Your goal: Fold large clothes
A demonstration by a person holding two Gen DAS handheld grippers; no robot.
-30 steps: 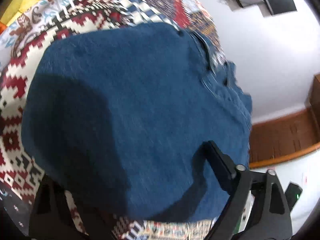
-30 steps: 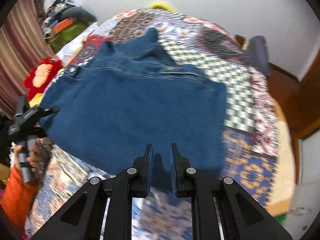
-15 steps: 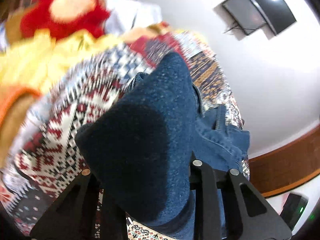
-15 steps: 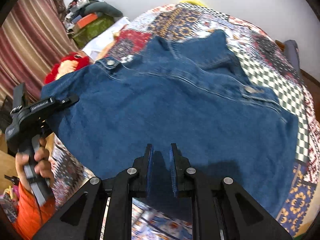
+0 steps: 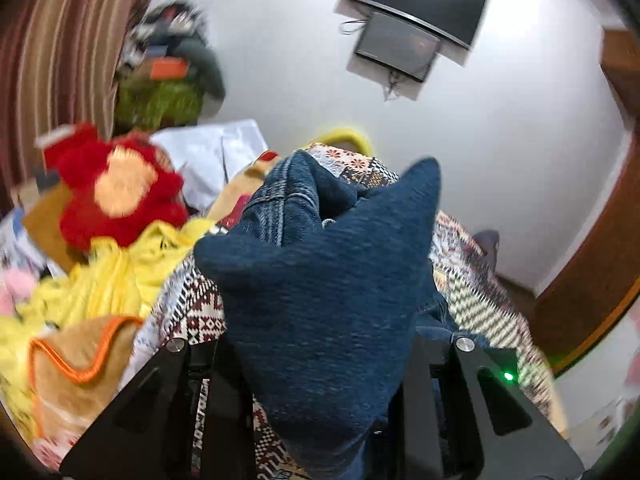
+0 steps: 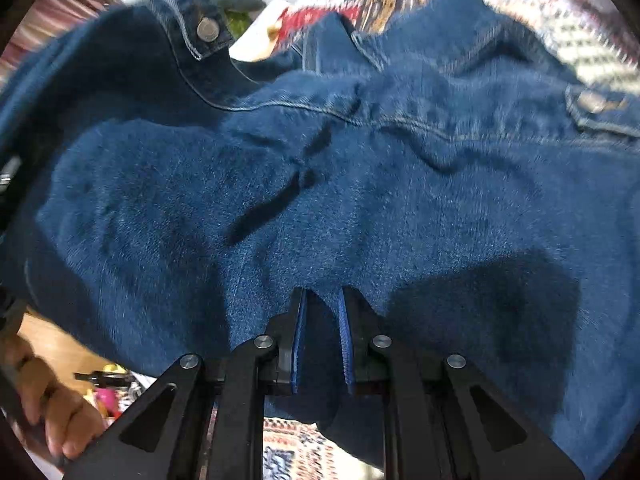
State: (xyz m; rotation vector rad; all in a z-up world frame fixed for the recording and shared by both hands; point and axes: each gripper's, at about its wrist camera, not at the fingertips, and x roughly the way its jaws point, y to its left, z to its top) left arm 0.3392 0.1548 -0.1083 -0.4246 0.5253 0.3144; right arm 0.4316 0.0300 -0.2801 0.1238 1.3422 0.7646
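A dark blue denim jacket (image 6: 360, 180) with metal buttons (image 6: 208, 29) lies on a patterned bedspread (image 5: 192, 312). In the left wrist view a peak of the jacket (image 5: 332, 280) is bunched between the fingers of my left gripper (image 5: 320, 344). Those jaws are closing on it and hold it raised above the bed. My right gripper (image 6: 322, 300) is shut on the jacket's near edge, with cloth pinched between its blue pads (image 6: 298, 344). The fabric spreads away from the right gripper, filling most of that view. A person's hand (image 6: 52, 412) shows at the lower left.
A red plush toy (image 5: 116, 184), yellow cloth (image 5: 100, 280) and an orange-trimmed blanket (image 5: 76, 352) lie to the left of the bed. Behind are a striped curtain (image 5: 48, 60), a pile of clothes (image 5: 168, 80), a wall screen (image 5: 416, 12) and wooden trim (image 5: 592, 280).
My left gripper closed on the jacket and lifted it, its view swinging up toward the wall. My right gripper carried the hem forward and lower, so the jacket now fills its view.
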